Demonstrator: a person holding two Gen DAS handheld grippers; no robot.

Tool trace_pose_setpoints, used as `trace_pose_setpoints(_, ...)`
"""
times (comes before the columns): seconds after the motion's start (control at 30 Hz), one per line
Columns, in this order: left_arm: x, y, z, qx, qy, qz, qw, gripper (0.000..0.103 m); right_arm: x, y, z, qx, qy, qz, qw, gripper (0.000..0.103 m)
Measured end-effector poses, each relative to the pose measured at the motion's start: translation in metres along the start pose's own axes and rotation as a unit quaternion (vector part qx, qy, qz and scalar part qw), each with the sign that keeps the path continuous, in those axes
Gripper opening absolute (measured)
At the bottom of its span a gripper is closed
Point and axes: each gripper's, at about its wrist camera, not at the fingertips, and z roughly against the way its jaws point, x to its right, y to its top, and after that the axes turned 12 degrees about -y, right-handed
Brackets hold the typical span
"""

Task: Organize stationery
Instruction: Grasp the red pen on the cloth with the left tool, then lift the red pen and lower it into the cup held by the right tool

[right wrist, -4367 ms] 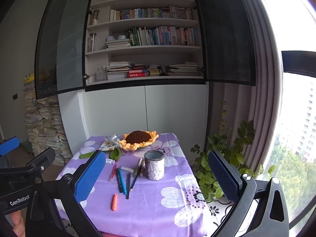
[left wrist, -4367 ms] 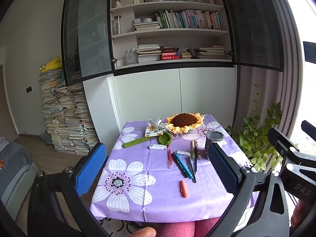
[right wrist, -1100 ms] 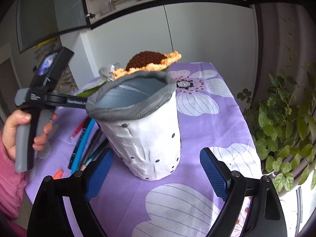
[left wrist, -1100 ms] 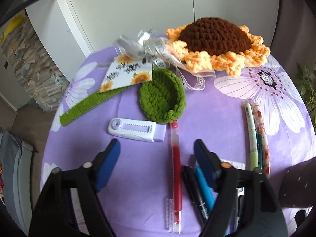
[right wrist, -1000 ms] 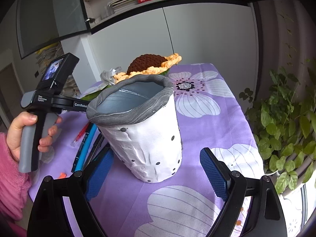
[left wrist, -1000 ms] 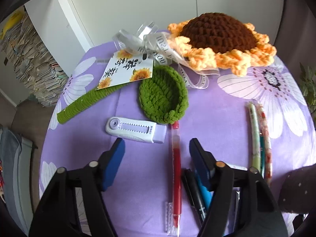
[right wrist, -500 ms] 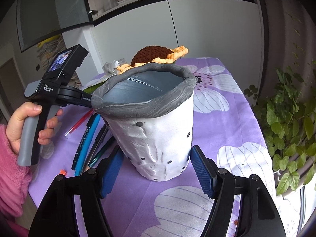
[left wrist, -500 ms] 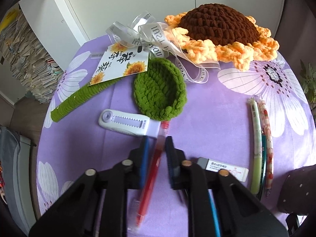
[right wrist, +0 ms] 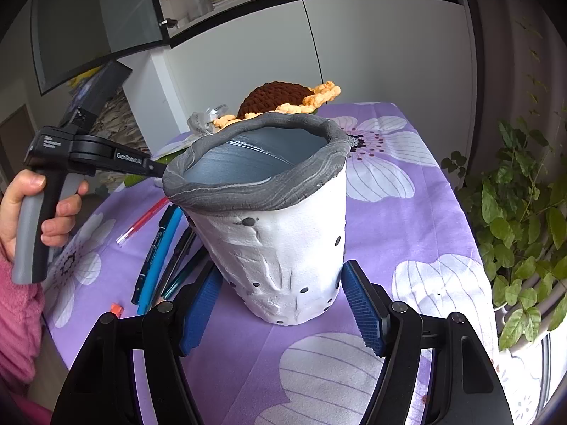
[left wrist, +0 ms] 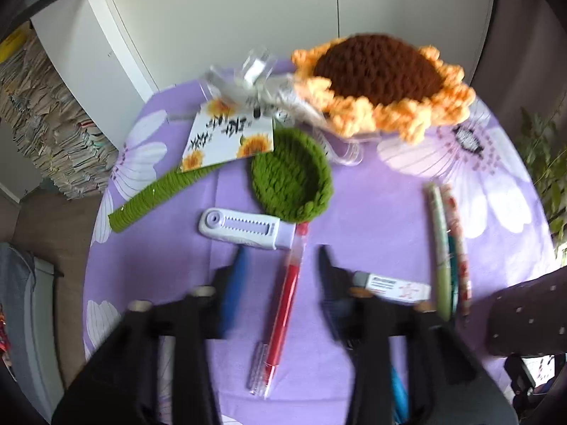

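Left wrist view — left gripper [left wrist: 281, 265], jaws opening, astride a red gel pen [left wrist: 287, 294] that lies free on the purple floral tablecloth [left wrist: 382, 219], pads clear of it; white correction-tape dispenser [left wrist: 244, 228] just beyond, eraser [left wrist: 393, 287] to the right. Right wrist view — right gripper [right wrist: 281, 306] clamped on the base of an upright white pen pot [right wrist: 274, 226] with a grey rim, blue marker [right wrist: 159, 248] lying beside it.

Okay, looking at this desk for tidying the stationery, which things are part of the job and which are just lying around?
Part of the job:
- red pen, between the opening left gripper pads
- pen pot, clamped by the right gripper
- blue marker
- eraser
- correction tape

Just lying about:
- crochet sunflower
- green crochet leaf
- sunflower card
- potted plant
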Motion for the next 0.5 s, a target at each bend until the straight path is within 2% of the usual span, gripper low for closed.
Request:
trace_pose_setpoints(0.1,0.001,0.000,-0.011,-0.023,-0.003,-0.011,0.9997,0.054,0.000,0.000,0.000,0.000,0.001,0.000,1.000,0.071)
trace_pose_setpoints(0.13,0.001,0.001,-0.015,-0.029,0.002,-0.013,0.9995,0.050,0.000,0.000,0.000,0.000,0.000,0.000,1.000,0.071)
trace_pose_setpoints(0.17,0.000,0.002,-0.018,-0.034,0.007,-0.014,0.9993,0.045,0.000,0.000,0.000,0.000,0.001,-0.001,1.000,0.071)
trace_pose_setpoints(0.23,0.001,0.005,-0.029,-0.052,0.010,-0.018,0.9984,0.022,0.000,0.000,0.000,0.000,0.001,-0.001,1.000,0.071)
trace_pose_setpoints(0.47,0.009,0.009,-0.034,-0.069,0.014,-0.022,0.9973,0.019,0.001,0.000,0.000,0.000,0.004,-0.003,1.000,0.071)
trace_pose_setpoints(0.5,0.011,0.006,-0.034,-0.070,0.012,-0.020,0.9973,0.013,0.002,0.000,0.000,0.000,0.005,-0.004,1.000,0.071)
